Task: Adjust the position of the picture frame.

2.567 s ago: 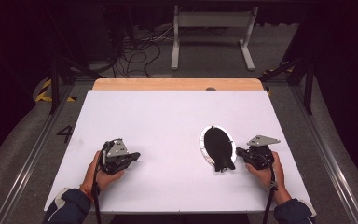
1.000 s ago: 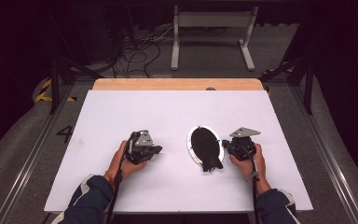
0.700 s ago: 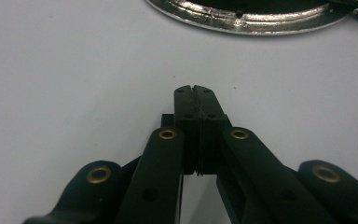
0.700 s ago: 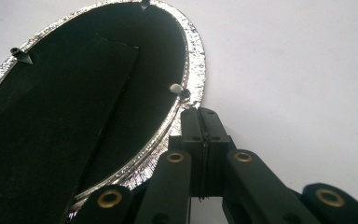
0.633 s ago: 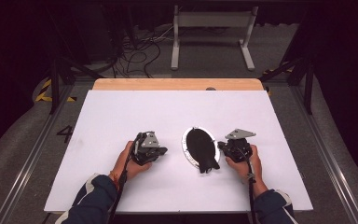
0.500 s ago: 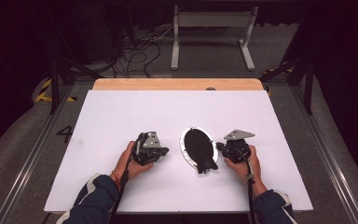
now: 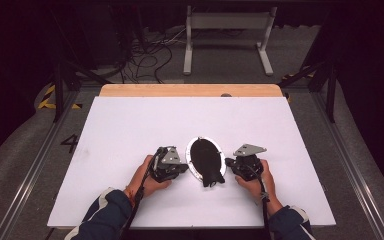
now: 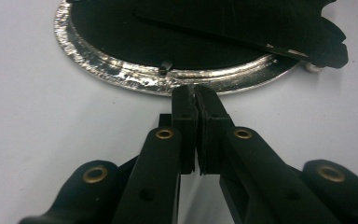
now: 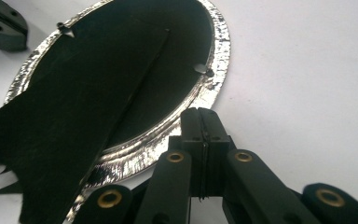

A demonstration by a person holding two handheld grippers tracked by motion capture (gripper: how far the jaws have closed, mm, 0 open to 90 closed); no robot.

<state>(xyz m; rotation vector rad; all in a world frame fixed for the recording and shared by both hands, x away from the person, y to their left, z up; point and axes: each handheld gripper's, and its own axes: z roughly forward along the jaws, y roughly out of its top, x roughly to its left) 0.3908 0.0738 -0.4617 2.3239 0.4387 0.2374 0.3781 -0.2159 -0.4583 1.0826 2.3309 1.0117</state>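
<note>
Oval silver-rimmed picture frame [image 7: 206, 161] lay face-down near the table's [image 7: 130, 130] front edge, long axis running front to back and black easel stand pointing toward the person, flanked by the left gripper [image 8: 196, 95] and right gripper [image 9: 200, 116], both closed, empty, tips at its rim, seemingly to steady it.
</note>
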